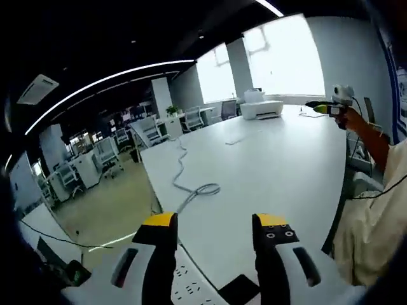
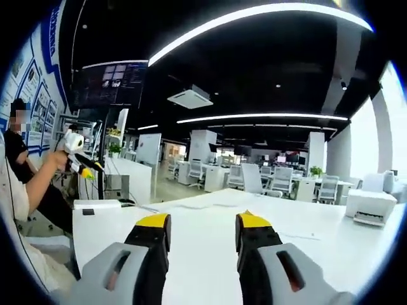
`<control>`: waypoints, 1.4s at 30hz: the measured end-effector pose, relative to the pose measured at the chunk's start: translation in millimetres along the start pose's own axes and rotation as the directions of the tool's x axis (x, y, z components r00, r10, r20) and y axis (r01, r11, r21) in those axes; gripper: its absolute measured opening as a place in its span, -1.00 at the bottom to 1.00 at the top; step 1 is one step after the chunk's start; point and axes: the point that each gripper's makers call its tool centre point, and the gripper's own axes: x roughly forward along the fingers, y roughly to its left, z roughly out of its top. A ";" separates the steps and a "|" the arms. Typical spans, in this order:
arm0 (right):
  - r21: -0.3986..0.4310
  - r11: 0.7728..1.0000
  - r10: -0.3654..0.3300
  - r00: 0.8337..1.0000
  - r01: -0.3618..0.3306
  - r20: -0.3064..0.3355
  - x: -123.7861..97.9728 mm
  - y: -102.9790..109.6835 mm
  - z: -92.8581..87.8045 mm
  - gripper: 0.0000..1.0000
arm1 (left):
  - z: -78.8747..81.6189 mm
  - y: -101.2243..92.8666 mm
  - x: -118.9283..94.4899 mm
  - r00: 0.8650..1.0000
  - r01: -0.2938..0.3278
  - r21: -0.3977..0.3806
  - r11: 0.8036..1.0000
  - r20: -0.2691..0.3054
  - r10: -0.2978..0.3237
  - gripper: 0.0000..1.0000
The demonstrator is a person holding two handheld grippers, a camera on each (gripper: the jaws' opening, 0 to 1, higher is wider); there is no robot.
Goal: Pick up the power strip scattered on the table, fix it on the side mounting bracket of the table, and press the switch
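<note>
White printer (image 1: 261, 108) sitting at far end of table (image 1: 273, 171) by bright windows (image 1: 283, 60), office chairs (image 1: 149, 130) standing beyond the edge. Another printer (image 2: 370, 208) sitting at right, more chairs (image 2: 280, 179) and desks filling the room behind. Ceiling light strips (image 2: 254, 14) glowing, air vent (image 2: 189, 98) hanging overhead.

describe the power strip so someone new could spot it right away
Start at the big white table in the left gripper view. At its near edge, between the left gripper jaws, lies the white power strip, with dark socket slots, unlike the thin grey cable beyond.
</note>
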 end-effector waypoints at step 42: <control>0.096 0.982 -0.172 0.982 0.165 0.074 -66.5 -30.9 -28.5 -0.02 | 15.6 -28.9 4.7 0.877 -0.238 -0.197 0.951 0.377 0.297 0.07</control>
